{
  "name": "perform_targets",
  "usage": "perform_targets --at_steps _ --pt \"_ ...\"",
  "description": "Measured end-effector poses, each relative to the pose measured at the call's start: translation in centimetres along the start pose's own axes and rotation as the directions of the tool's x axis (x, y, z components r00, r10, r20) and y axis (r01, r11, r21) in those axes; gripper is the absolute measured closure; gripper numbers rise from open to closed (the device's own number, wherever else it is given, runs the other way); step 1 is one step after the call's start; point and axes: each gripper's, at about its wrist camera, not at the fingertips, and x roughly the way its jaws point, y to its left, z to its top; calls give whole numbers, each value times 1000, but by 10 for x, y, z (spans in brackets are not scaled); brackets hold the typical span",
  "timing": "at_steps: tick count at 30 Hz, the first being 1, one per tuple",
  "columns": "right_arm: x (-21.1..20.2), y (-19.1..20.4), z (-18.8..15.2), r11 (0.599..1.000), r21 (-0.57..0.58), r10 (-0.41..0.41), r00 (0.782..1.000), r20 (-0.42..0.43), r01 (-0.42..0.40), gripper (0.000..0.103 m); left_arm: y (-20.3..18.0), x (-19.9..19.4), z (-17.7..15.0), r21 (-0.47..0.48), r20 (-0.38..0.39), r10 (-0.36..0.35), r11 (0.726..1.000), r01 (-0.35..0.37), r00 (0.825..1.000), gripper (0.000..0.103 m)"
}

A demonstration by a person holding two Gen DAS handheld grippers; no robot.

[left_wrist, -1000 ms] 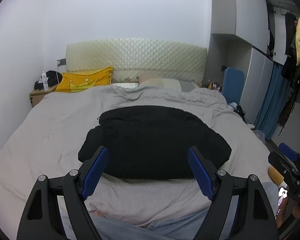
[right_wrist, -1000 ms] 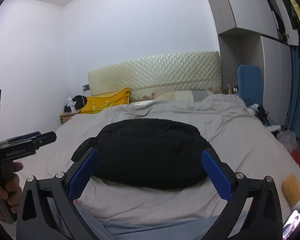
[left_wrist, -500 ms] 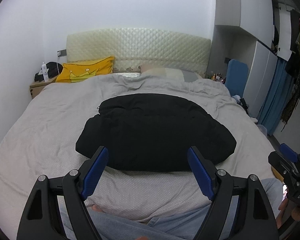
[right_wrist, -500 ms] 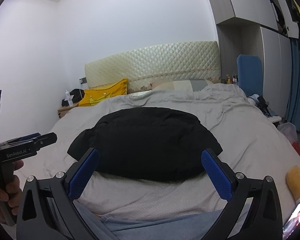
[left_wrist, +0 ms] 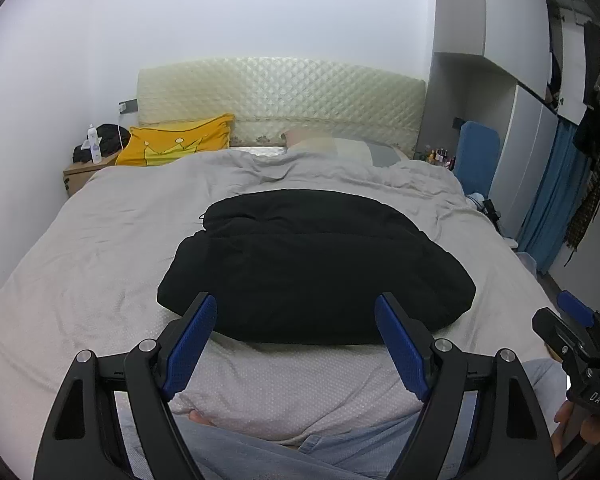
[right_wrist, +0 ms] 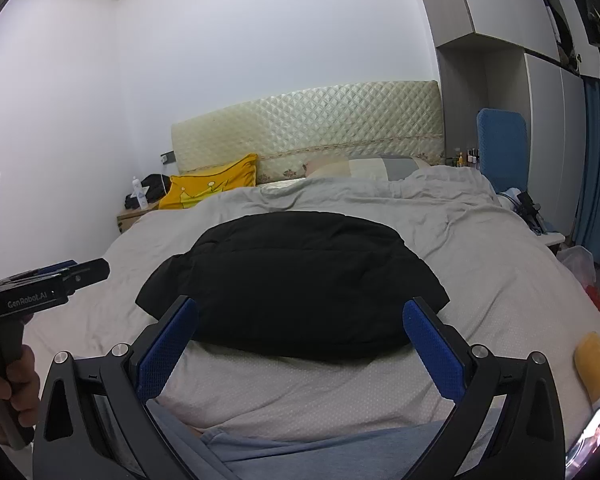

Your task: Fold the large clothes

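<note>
A black padded garment (left_wrist: 312, 260) lies folded in a thick bundle on the middle of the grey bed (left_wrist: 100, 248). It shows in the right wrist view too (right_wrist: 296, 280). My left gripper (left_wrist: 296, 320) is open and empty, held above the bed's near edge, short of the garment. My right gripper (right_wrist: 300, 324) is open and empty, also short of the garment's near edge. The right gripper shows at the right edge of the left wrist view (left_wrist: 576, 344). The left gripper shows at the left of the right wrist view (right_wrist: 48, 284).
A yellow pillow (left_wrist: 176, 146) and a pale pillow (left_wrist: 332, 146) lie at the quilted headboard (left_wrist: 280, 96). A nightstand (left_wrist: 84, 170) with a bottle stands at the back left. A blue chair (left_wrist: 478, 152), wardrobe and hanging clothes are on the right. My legs in jeans (left_wrist: 260, 452) are below.
Both grippers have pulled back and risen a little, so the garment sits higher and further off in both views. The jaws stay open. The garment has not moved.
</note>
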Motion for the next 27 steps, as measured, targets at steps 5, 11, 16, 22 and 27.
perform_targets --at_steps 5,11,16,22,27 --pt "0 1 -1 1000 4 -2 1000 3 2 0 0 0 0 -1 0 2 1000 -2 1000 21" --pt "1 1 -3 1000 10 -2 1000 -5 2 0 1 0 0 3 -2 0 1000 0 1000 21" --pt "1 -3 -1 1000 11 0 1000 -7 0 0 2 -2 0 -1 -4 -4 1000 4 1000 21" --pt "1 -4 -2 1000 14 -2 1000 -3 2 0 3 -2 0 -1 -4 -5 1000 5 1000 21" --pt "0 -4 -4 1000 14 -1 1000 -5 1 0 2 -2 0 1 -3 -5 1000 5 1000 21"
